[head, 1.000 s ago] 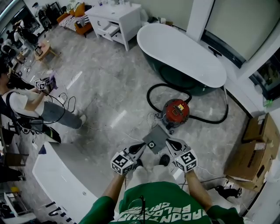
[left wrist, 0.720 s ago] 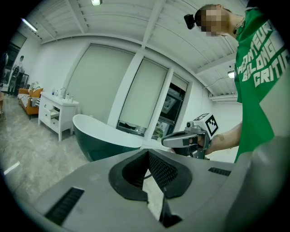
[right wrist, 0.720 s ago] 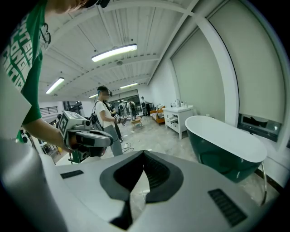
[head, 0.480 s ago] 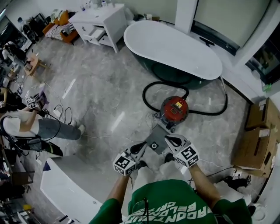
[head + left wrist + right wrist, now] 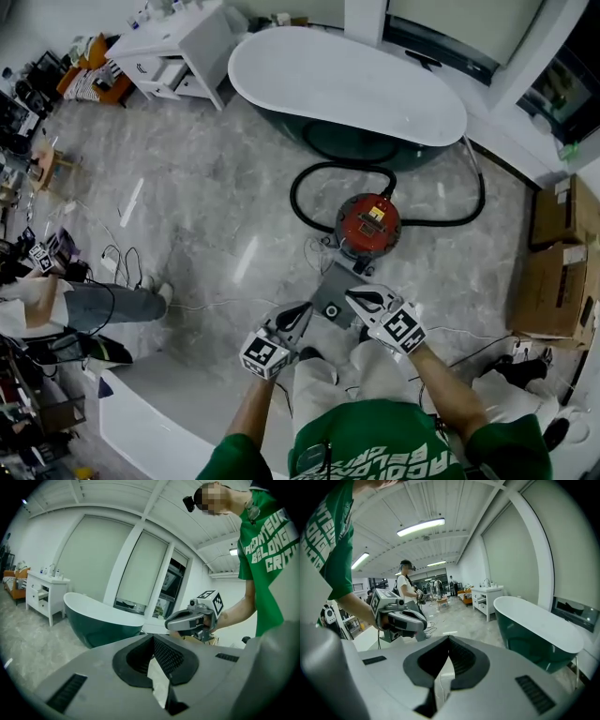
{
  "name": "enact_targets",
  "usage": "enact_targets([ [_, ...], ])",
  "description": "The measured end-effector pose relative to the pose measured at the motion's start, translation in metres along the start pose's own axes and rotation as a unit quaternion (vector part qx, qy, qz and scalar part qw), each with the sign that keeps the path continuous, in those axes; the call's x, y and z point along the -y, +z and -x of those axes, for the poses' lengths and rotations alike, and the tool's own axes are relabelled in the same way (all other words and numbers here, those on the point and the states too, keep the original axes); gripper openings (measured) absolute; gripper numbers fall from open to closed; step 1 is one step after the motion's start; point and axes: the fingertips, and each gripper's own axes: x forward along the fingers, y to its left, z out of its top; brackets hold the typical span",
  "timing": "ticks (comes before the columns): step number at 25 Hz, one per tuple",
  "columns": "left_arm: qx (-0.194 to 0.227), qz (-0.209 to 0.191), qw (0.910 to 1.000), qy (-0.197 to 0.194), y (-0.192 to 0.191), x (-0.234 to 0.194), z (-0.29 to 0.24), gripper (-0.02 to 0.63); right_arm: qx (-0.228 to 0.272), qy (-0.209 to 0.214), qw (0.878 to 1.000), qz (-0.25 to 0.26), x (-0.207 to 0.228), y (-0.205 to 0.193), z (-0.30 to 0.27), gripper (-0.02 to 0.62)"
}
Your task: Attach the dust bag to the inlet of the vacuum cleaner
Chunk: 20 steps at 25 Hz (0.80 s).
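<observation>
Your left gripper (image 5: 296,319) holds the near left edge of the dust bag (image 5: 337,284). Its jaws are almost together, with only the thin pale sheet of the bag pinched between them. The bag is in the air over the floor (image 5: 216,206), stretched flat between your two grippers and just in front of your knees. Its round collar hole (image 5: 326,309) looks up toward you, not toward the machine, and its long side runs away from you.

Your right gripper (image 5: 362,298) pinches the opposite edge in the same way, with the jaws nearly shut on the sheet. It is a little further forward than the left one.

The vacuum cleaner (image 5: 368,225) stands on the floor straight ahead of the bag and slightly to the right, near but not touching it. So the right gripper is nearer to it. I cannot see on which side the inlet is. I think you must turn the collar hole to face the inlet before you push forward.
</observation>
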Motion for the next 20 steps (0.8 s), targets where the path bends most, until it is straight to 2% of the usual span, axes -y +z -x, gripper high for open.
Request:
enact_targets([
  [8,-0.009,-0.001,0.9994,-0.032,-0.06,-0.045,-0.046,0.003,-0.018,0.01,1.0,0.002,0.038,-0.063,-0.049,0.009],
  [14,-0.021,-0.028,0.9971,-0.067,-0.113,-0.075,-0.093,0.003,0.0,0.012,1.0,0.006,0.076,-0.112,-0.092,0.008],
  [20,-0.021,-0.07,0.9899,-0.121,-0.18,-0.091,-0.146,0.003,0.016,0.01,1.0,0.009,0.119,-0.184,-0.12,0.008],
])
